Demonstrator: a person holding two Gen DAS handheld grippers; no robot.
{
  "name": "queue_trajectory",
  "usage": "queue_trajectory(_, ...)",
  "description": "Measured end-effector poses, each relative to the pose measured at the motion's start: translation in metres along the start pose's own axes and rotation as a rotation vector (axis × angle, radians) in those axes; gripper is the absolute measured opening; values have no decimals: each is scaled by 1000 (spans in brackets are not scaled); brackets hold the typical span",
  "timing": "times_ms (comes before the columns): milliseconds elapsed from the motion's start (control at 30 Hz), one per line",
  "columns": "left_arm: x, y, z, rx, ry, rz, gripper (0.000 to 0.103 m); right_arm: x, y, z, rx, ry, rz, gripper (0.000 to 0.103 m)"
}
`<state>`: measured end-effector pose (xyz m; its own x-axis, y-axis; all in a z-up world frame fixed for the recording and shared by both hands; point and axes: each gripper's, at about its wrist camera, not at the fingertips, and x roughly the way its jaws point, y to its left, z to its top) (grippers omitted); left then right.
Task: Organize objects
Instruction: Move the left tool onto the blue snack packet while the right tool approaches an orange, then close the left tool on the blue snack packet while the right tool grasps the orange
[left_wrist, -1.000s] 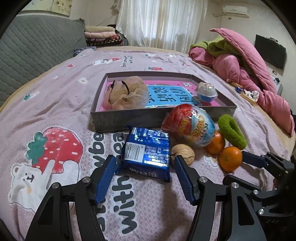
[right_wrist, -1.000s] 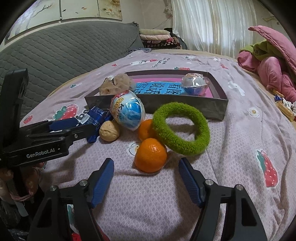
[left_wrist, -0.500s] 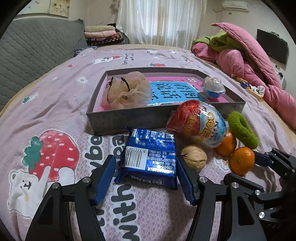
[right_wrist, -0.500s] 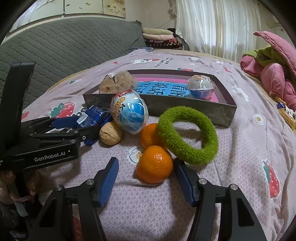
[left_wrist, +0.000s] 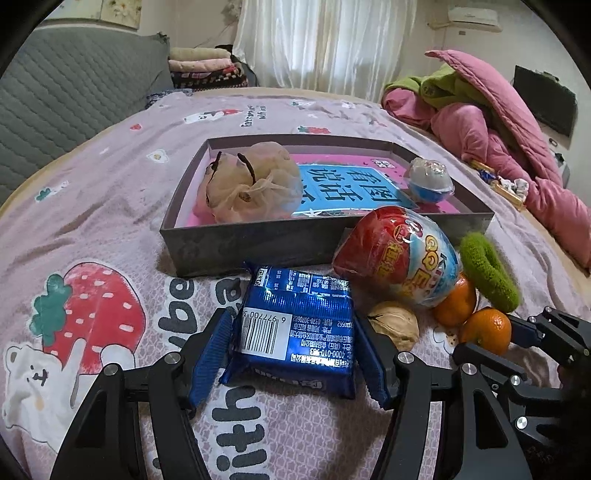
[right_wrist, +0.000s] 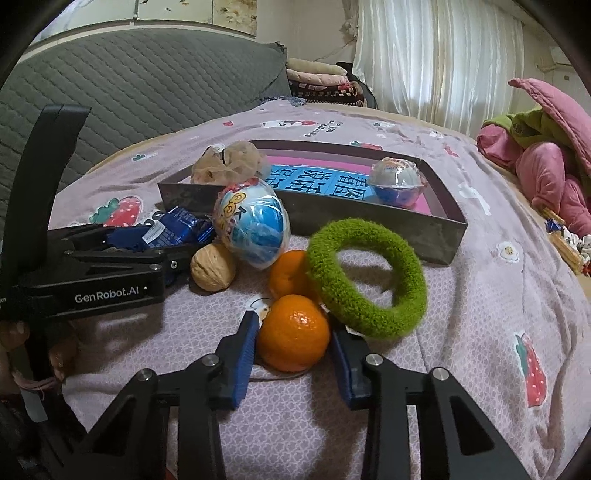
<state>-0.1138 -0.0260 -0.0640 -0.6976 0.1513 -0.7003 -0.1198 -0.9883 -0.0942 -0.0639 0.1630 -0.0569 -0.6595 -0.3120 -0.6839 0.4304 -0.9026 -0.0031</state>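
Since a second earlier, the right tool (right_wrist: 293, 341) had been narrowed around the near orange (right_wrist: 293, 332), its jaws closing with the fruit between them; contact of the right pad could not be made out behind the fruit. The left tool (left_wrist: 288, 354) was held wide astride the blue snack packet (left_wrist: 295, 328), whose near end was cut off by the fingers. A second orange (right_wrist: 286, 275) was half hidden by the toy egg (right_wrist: 253, 225) and green ring (right_wrist: 365, 273). A walnut (right_wrist: 213, 267) lay beside them on the bed (right_wrist: 480, 295), before the grey box (right_wrist: 369, 221), where a mesh pouch (left_wrist: 251, 184) lay.
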Motion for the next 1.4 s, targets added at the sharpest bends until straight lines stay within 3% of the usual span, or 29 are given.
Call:
queue_trajectory(233,-1,-1,0,9,-7,-16,57,-2,1,-1,-17,-10,3,38)
queue_trajectory(900,-21,1,-5,9,-46,-32,57,-10,4,-3,-24,-26,80,37)
queue_trajectory(1400,-53,15,-11,-48,-93,-2,57,-33,15,0,-70,-122,130,37)
